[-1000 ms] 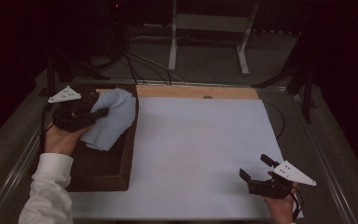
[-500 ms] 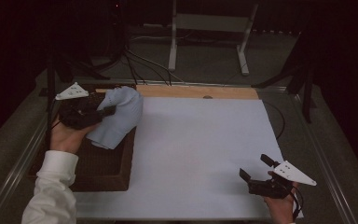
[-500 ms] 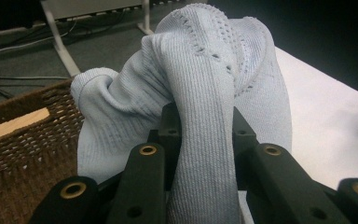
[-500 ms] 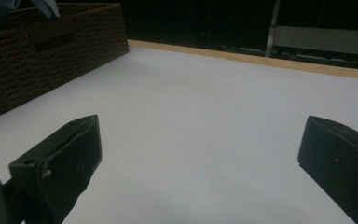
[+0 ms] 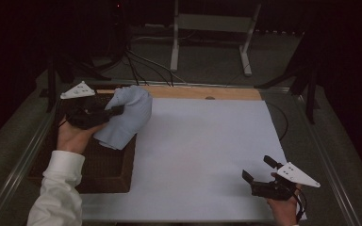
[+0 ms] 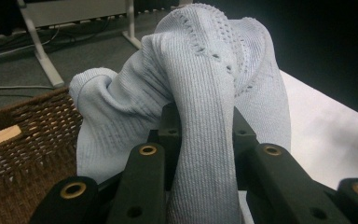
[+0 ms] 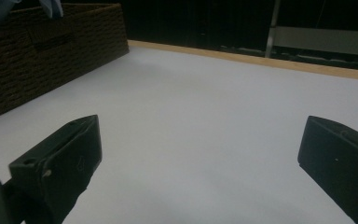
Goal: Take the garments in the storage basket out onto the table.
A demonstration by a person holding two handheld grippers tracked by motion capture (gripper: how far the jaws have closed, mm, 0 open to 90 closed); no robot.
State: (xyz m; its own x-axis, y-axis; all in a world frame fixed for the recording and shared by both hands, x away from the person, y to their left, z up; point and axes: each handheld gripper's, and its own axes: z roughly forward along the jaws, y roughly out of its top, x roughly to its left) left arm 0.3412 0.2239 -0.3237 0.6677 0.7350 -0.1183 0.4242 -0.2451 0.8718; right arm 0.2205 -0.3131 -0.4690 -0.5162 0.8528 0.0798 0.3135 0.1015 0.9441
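Observation:
A pale blue knitted garment [image 5: 125, 117] hangs bunched above the right rim of a dark wicker basket [image 5: 108, 175] at the table's left. My left gripper [image 5: 114, 110] is shut on it; in the left gripper view a fold of the ribbed knit [image 6: 205, 140] is pinched between the black jaws. Near the table's front right corner my right gripper [image 5: 259, 170] stands open over the white sheet [image 5: 207, 150]. Its two jaws stand wide apart in the right gripper view, with nothing between the fingertips [image 7: 56, 163].
A wooden strip [image 5: 202, 92] runs along the far edge of the white sheet. Cables [image 5: 136, 66] and a metal stand [image 5: 212, 28] lie on the floor beyond the table. The basket's woven side [image 7: 42, 51] rises to the left of my right gripper.
My left gripper has lifted the blue garment up out of the basket and carried it to the right, toward the white sheet. The right gripper has stayed in place.

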